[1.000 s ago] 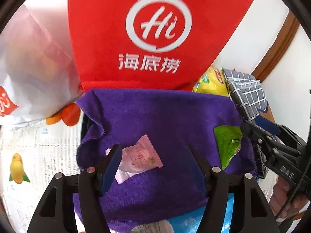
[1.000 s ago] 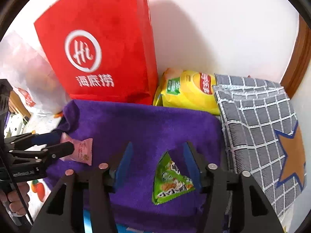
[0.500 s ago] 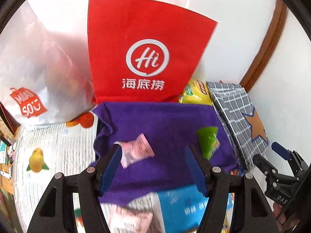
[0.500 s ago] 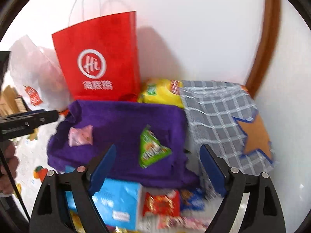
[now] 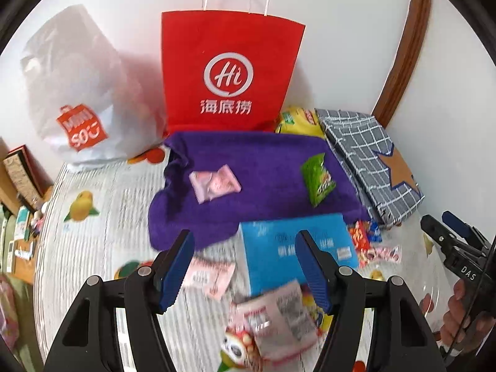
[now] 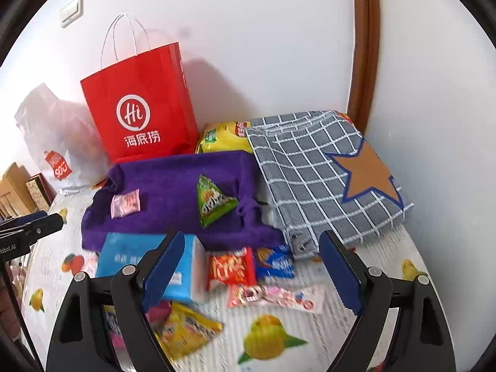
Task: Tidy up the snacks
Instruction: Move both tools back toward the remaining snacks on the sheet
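Snacks so far: pink packet (image 5: 214,183) and green packet (image 5: 318,182) sit apart on the purple towel (image 5: 263,155). Rest, maybe six-ish (blurry), lie piled by the near blue box (image 6: 136,257). Left gripper (image 5: 245,266) and right gripper (image 6: 248,266) both wide, empty.

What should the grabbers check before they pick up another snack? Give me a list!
1. Left gripper empty and open: ok.
2. Right gripper empty and open: ok.
3. Pink packet lying flat on the purple towel: ok.
4. Green triangle packet on the towel, apart from the pink one: ok.
5. Loose snacks left in front of the towel, like the red packet: ok, several in view.
6. Which snack is easiest to grab: cannot tell, the pile near the blue box is blurred.
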The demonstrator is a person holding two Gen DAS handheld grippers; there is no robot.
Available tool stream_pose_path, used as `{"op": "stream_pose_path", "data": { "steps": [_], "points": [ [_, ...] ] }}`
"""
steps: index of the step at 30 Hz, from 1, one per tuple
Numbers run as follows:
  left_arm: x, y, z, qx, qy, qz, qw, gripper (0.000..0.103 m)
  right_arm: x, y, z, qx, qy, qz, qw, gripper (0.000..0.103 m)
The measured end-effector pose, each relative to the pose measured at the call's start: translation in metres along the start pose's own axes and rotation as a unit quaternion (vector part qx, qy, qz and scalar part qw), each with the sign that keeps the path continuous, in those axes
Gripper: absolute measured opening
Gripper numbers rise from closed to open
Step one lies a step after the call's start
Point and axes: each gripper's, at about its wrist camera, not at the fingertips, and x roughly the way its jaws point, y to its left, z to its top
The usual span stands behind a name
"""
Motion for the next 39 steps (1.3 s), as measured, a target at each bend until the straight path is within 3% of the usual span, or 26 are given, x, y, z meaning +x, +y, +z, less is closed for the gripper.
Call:
{"op": "stream_pose_path", "data": {
  "steps": [5, 10, 13, 16, 18, 22, 31, 39],
  "points": [
    [-0.006, 0.0, -0.025, -0.011, 0.001, 0.02, 0.9997, 0.072, -0.006, -0.015, -0.022, -0.003, 0.005, 0.0, 1.0, 0.088],
    [-0.005, 0.007, -0.045, -0.031, 0.008, 0.03, 0.999, 0.073, 0.003, -0.023, -0.045, -0.005, 0.024, 0.019, 1.0, 0.088],
    [-0.002, 0.012, -0.054, -0.037, 0.012, 0.028, 0.9988, 0.073, 0.016, -0.024, -0.057, -0.02, 0.033, 0.004, 0.999, 0.08],
    [0.003, 0.016, -0.06, -0.037, 0.017, 0.029, 0.9988, 0.073, 0.029, -0.029, -0.063, -0.019, 0.043, 0.018, 0.999, 0.075],
    [0.006, 0.018, -0.062, -0.04, 0.019, 0.026, 0.9987, 0.073, 0.035, -0.032, -0.064, -0.017, 0.042, 0.027, 0.999, 0.073],
    [0.016, 0.021, -0.061, -0.046, 0.025, 0.017, 0.9985, 0.073, 0.05, -0.032, -0.06, -0.029, 0.038, 0.032, 0.998, 0.058],
    [0.034, 0.026, -0.054, -0.048, 0.033, 0.011, 0.9982, 0.073, 0.089, -0.029, -0.049, -0.039, 0.059, 0.068, 0.995, 0.058],
    [0.036, 0.035, -0.05, -0.052, 0.033, 0.004, 0.9981, 0.073, 0.116, -0.029, -0.051, -0.027, 0.104, 0.113, 0.988, 0.058]
  ]
}}
